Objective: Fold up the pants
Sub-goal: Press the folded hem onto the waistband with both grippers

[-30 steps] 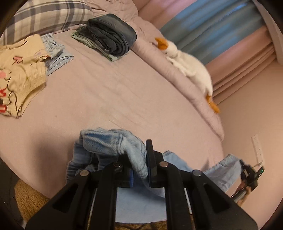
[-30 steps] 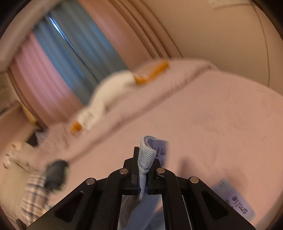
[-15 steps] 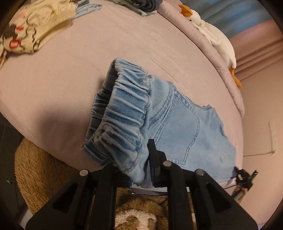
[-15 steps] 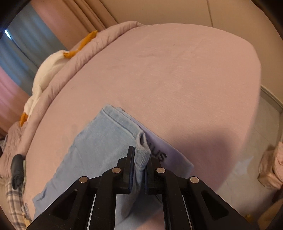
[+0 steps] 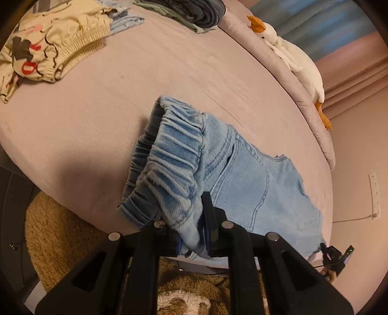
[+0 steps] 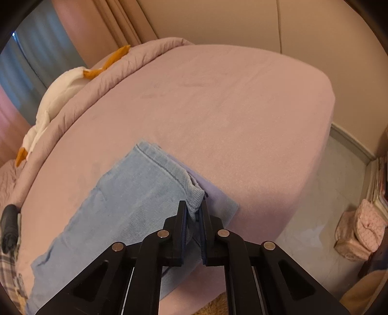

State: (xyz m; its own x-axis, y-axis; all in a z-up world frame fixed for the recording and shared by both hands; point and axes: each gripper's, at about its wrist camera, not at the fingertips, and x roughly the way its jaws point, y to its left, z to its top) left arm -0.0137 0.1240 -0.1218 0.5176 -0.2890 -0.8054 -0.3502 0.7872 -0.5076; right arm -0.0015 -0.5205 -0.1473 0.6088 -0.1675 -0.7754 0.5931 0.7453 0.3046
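Note:
Light blue denim pants lie stretched along the near edge of the pink bed. My left gripper is shut on the gathered elastic waistband, which bunches up in front of it. My right gripper is shut on the hem end of the pants, with a lilac label layer showing beside the hem. The right gripper also shows small at the far end in the left wrist view.
Yellow printed clothing and folded dark clothes lie at the far side of the bed. A white goose plush lies along the rolled blanket. A tan rug lies below. A pink bag stands on the floor.
Both grippers have lowered the pants from the air onto the bed and spread them flat along the near edge. Both still hold their ends.

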